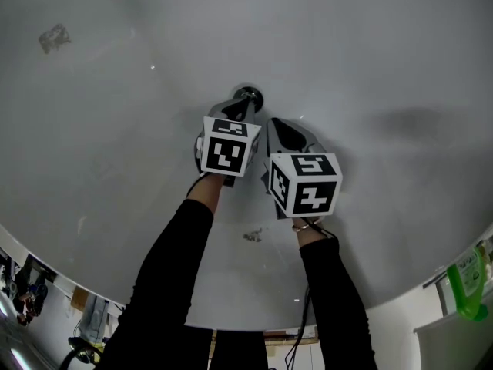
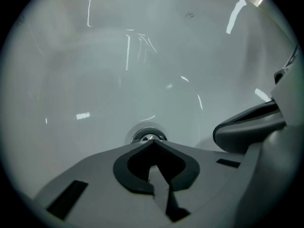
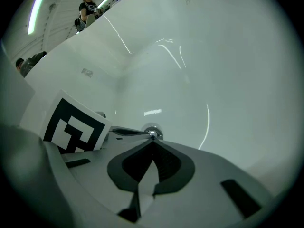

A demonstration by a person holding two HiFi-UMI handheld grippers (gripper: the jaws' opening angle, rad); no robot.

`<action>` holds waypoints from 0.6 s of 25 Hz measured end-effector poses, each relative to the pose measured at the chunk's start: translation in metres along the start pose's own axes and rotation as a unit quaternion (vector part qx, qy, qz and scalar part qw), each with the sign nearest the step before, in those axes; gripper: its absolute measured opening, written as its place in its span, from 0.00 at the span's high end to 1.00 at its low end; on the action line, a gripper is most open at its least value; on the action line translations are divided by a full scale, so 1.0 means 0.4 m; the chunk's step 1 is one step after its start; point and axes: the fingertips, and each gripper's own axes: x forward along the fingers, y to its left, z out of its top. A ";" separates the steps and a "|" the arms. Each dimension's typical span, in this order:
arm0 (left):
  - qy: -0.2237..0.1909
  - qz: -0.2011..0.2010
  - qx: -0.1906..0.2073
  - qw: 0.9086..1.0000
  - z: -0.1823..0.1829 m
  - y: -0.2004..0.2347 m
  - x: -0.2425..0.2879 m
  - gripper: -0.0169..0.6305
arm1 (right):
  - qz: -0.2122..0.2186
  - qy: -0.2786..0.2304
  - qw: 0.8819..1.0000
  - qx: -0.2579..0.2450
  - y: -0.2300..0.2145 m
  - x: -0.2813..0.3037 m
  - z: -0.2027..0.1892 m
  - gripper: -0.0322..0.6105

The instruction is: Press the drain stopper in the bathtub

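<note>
Drain stopper (image 1: 248, 96) sits on bathtub (image 1: 115, 75) floor. Left gripper (image 1: 240, 108) clenched, empty, tip at stopper. Right gripper (image 1: 277, 126) clenched, empty, beside it. Risk: off-centre push skids off chrome.

Alt: left sleeve (image 1: 171, 272) and right sleeve (image 1: 339, 299), both long, black | left gripper (image 1: 243, 105) pale grey shell, white marker cube (image 1: 227, 146) with black squares | right gripper (image 1: 276, 123) matching, second cube (image 1: 306, 183) | jaw pads (image 3: 167, 167) dark grey, ribbed | thin black cable (image 1: 296, 349)
</note>
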 end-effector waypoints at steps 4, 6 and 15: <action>0.000 0.004 -0.012 1.000 -0.008 0.005 0.012 0.97 | 0.000 0.001 1.000 0.002 -0.008 0.005 -0.007 0.95; -0.002 0.006 -0.014 1.000 -0.011 0.010 0.018 0.97 | 0.000 0.000 1.000 0.004 -0.012 0.011 -0.010 0.95; 0.030 0.023 0.014 0.999 -0.017 0.007 0.032 0.97 | -0.002 -0.001 1.000 0.016 -0.019 0.012 -0.011 0.95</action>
